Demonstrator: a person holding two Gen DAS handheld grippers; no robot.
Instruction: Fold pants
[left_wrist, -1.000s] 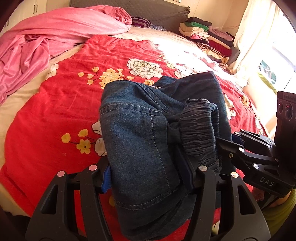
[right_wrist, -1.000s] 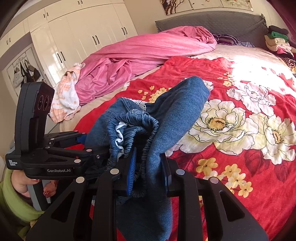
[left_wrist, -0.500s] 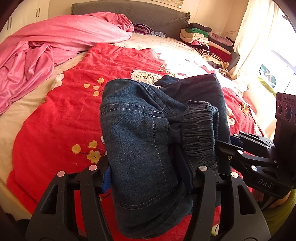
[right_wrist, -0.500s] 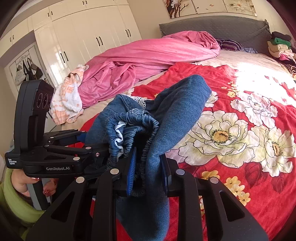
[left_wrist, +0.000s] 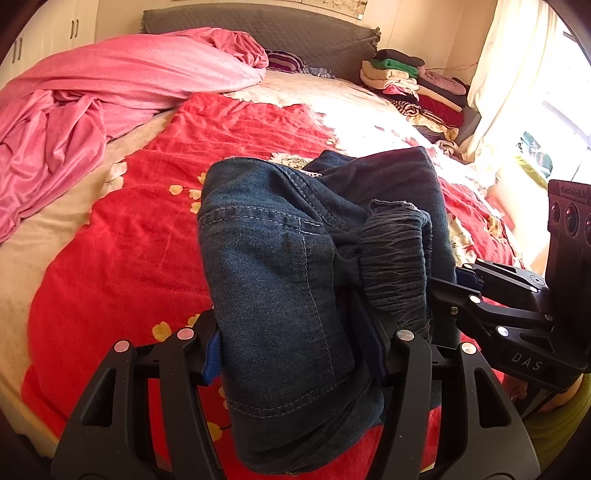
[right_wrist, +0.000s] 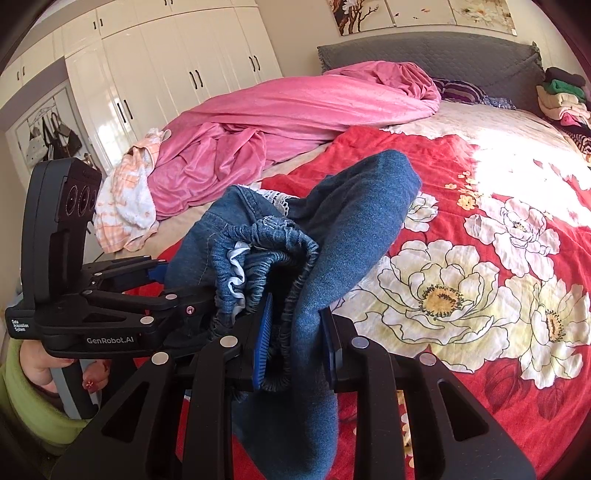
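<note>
While both hand-held grippers (left_wrist: 295, 350) (right_wrist: 295, 332) clamp the pants (left_wrist: 280, 280), only the right view shows wardrobes (right_wrist: 184, 74).

Denim pants (left_wrist: 280, 295) run off the bottom edge in both views, so the legs' lower ends can't be seen. Pants cover the inner pads of left gripper (left_wrist: 295, 354) and right gripper (right_wrist: 295, 332). Far right clothes pile (left_wrist: 417, 88): items too small to tell apart. Window (left_wrist: 561, 122) overexposed. Person's sleeve (right_wrist: 26, 406) cut off by the frame edge.

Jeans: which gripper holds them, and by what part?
Both. Left gripper clamps a bunched fold of the jeans; right gripper pinches the elastic waistband.
</note>
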